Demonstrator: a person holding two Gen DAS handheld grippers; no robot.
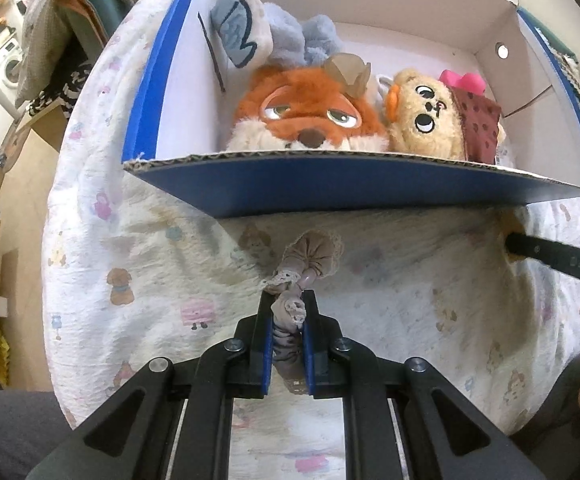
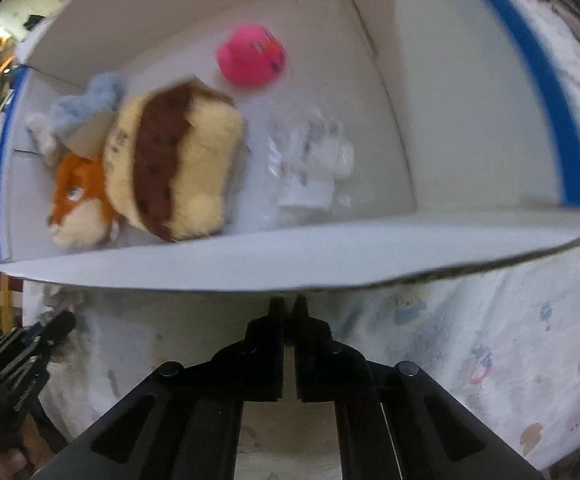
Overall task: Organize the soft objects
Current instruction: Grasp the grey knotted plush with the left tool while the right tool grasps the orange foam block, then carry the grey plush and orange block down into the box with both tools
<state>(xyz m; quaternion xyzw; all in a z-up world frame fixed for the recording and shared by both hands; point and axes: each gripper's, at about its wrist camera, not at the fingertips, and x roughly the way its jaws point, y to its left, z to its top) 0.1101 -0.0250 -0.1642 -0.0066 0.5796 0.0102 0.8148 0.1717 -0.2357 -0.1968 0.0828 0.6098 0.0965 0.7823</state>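
Right now my left gripper (image 1: 287, 312) is clamped on a small beige cloth doll (image 1: 304, 268), its ruffled body sticking out past the tips, low over the printed bedsheet (image 1: 149, 248) & just short of the box (image 1: 330, 188). Inside the box: fox plush (image 1: 306, 116), bear plush (image 1: 430, 120), grey plush (image 1: 273, 36), pink toy (image 2: 249, 56). My right gripper (image 2: 287, 312) is pinched nearly closed at the box's near wall; can't tell if it holds anything.

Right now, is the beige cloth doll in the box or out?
Out. The beige cloth doll lies on the bedsheet before the box, clamped by the left gripper.
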